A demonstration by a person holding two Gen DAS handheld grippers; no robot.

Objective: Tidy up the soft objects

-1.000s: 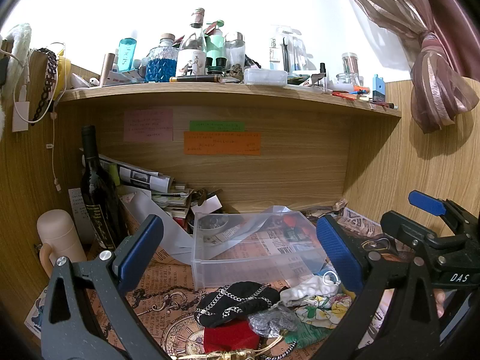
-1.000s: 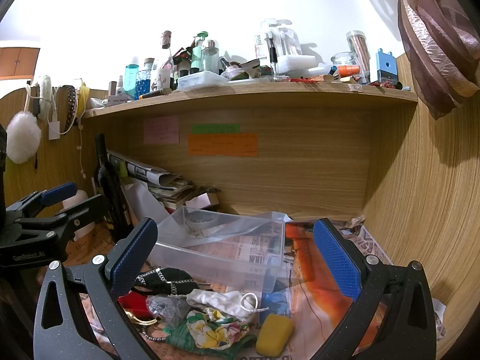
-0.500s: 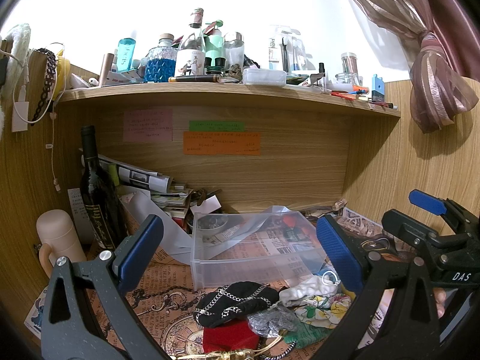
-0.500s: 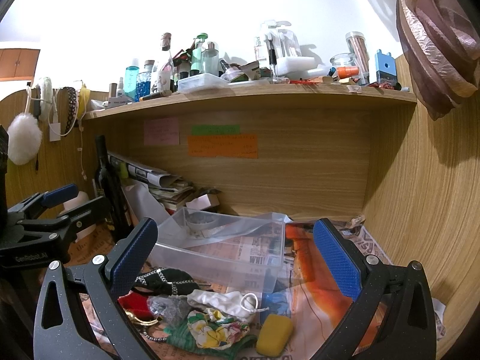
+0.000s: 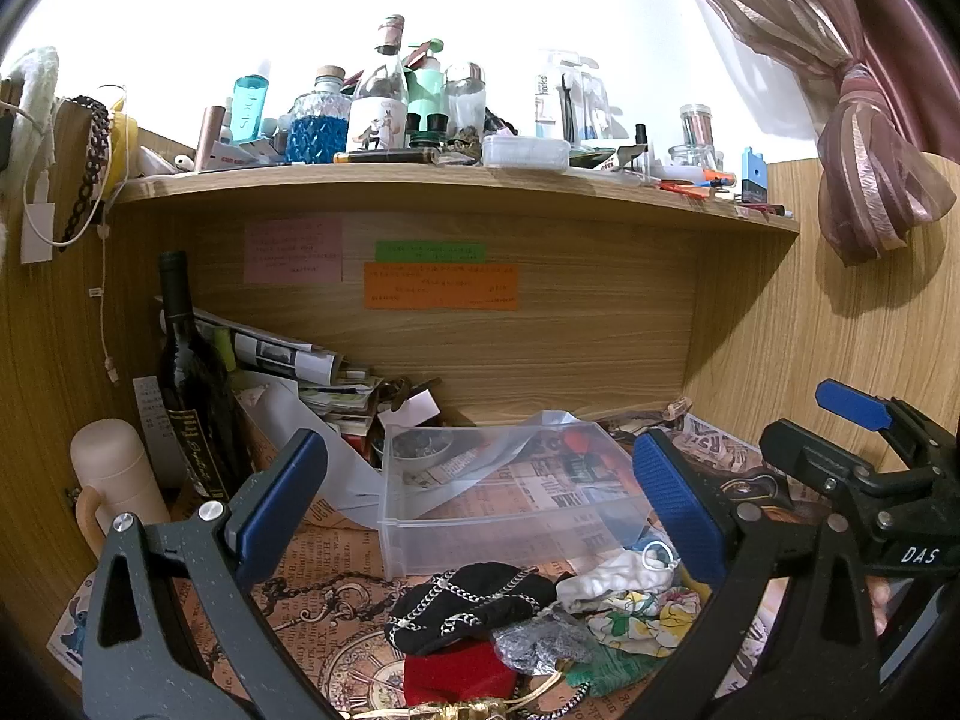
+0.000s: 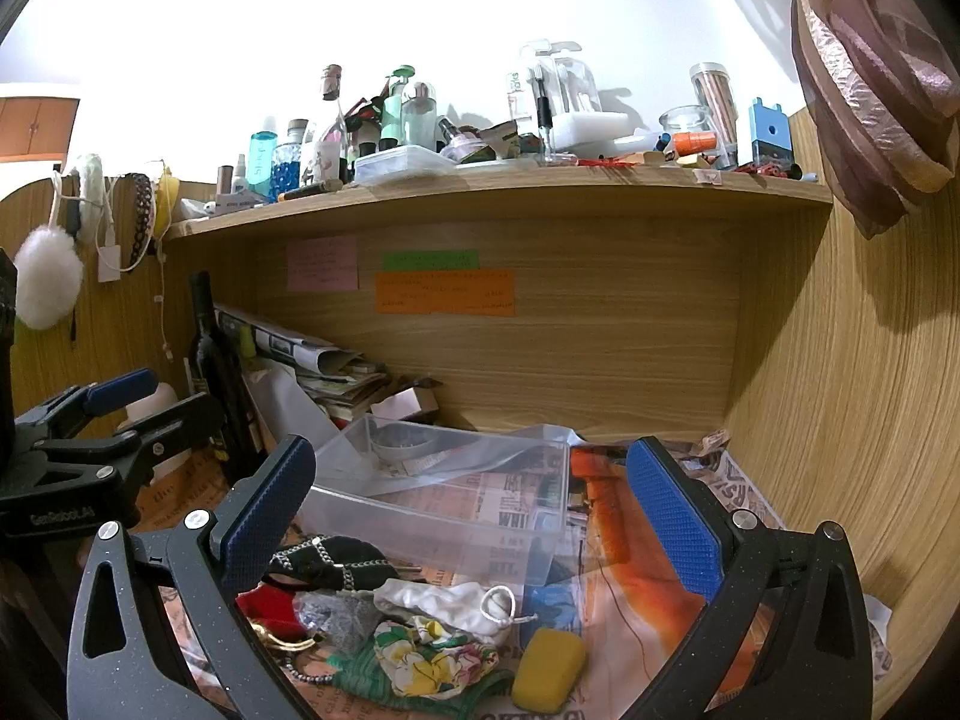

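**Sorting not yet started: soft items lying loose, bin waiting**

Both grippers are hovering above the desk with nothing in them. The left gripper [image 5: 480, 504] is showing its jaws spread wide, blue pads well apart and gripping nothing; the right gripper [image 6: 474, 516] is likewise standing wide open and empty.

The clear plastic bin [image 5: 510, 531] is sitting toward the back of the newspaper-covered desk [image 6: 636, 546], apparently serving as the destination. Through its walls only printed paper and a loose sheet of plastic film are showing; a small bowl seems to be standing just behind it, though whether it is inside is hard to tell. No soft item is lying in the bin.

The soft things are bunching in a pile just in front of the bin: a black pouch with a silver chain [image 5: 474, 600], a white drawstring bag [image 6: 450, 600], a floral cloth [image 6: 432, 660], a grey crumpled piece [image 5: 540, 648], a red piece [image 5: 456, 678] and green knitted fabric [image 6: 360, 678] partly buried beneath. A yellow sponge [image 6: 549, 669] is resting apart from the pile, to its right.

Judging from this, practically the whole job is remaining: each item is waiting to be picked up and placed
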